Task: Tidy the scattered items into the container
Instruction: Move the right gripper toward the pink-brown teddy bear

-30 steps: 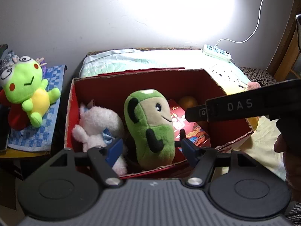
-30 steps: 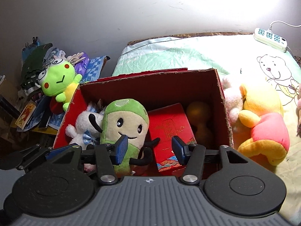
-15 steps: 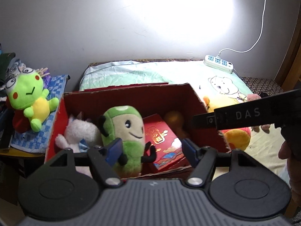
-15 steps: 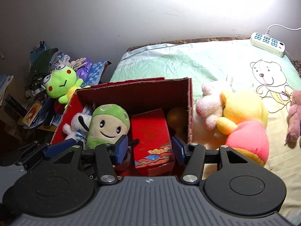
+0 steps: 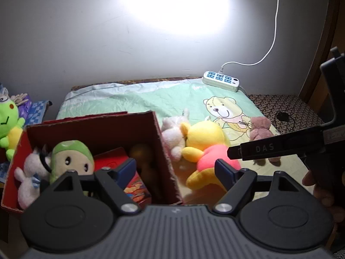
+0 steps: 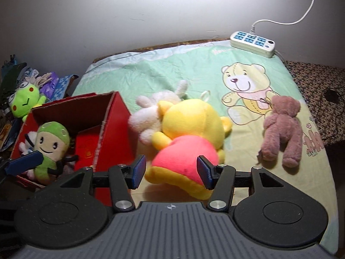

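A red cardboard box (image 5: 163,151) (image 6: 112,129) stands at the bed's left edge. It holds a green plush (image 5: 71,157) (image 6: 51,142), a white plush (image 5: 28,172), a red packet (image 5: 112,161) and an orange toy (image 5: 142,153). On the bed lie a yellow and pink bear plush (image 5: 204,144) (image 6: 189,138), a white plush (image 5: 172,133) (image 6: 151,112) and a brown teddy (image 5: 261,129) (image 6: 282,133). My left gripper (image 5: 174,170) is open and empty over the box's right wall. My right gripper (image 6: 171,170) is open and empty, just in front of the yellow and pink bear.
A white power strip (image 5: 221,81) (image 6: 252,43) with a cable lies at the back of the bed. A green frog plush (image 5: 8,125) (image 6: 23,101) sits on a cluttered side table to the left. The wall is behind the bed.
Both grippers have swung right, away from the box interior toward the plush toys on the bed. The right gripper now faces the yellow and pink bear. Both stay open.
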Demonstrator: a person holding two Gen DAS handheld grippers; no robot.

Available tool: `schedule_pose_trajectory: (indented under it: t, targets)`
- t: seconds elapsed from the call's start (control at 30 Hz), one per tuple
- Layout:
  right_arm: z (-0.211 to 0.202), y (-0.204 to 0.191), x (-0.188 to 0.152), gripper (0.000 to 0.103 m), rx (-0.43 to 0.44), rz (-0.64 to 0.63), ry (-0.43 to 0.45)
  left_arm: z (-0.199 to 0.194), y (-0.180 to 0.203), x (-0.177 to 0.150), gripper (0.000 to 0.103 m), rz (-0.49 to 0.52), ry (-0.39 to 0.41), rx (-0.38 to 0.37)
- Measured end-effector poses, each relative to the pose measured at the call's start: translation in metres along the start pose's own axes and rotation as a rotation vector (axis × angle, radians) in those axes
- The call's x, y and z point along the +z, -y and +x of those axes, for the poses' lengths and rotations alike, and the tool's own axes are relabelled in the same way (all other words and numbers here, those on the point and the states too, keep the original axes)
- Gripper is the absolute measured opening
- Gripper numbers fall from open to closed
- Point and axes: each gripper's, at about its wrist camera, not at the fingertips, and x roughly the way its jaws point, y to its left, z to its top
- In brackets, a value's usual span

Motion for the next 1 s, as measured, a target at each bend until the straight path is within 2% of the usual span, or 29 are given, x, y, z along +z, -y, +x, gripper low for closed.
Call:
schedule_pose_trajectory:
  t: [0.23, 0.43, 0.63, 0.8, 1.0]
  targets:
    - [0.013, 0.044, -0.011, 0.056, -0.051, 0.05, -0.045, 0.013, 0.049, -0.004, 0.081, 0.065, -0.018, -0.048]
    - [0.02, 0.074, -0.018, 0.056, -0.056, 0.089, -0.067, 0.026, 0.084, -0.016, 0.081, 0.128, -0.048, -0.088]
    - [0.028, 0.095, -0.023, 0.056, -0.045, 0.119, -0.085, 0.042, 0.105, -0.028, 0.075, 0.165, -0.085, -0.116]
    - [0.039, 0.114, -0.028, 0.056, -0.087, 0.135, -0.105, 0.057, 0.115, -0.033, 0.075, 0.183, -0.105, -0.134]
    - [0.046, 0.158, -0.022, 0.056, -0.16, 0.19, -0.112, 0.083, 0.129, -0.032, 0.075, 0.192, -0.138, -0.165]
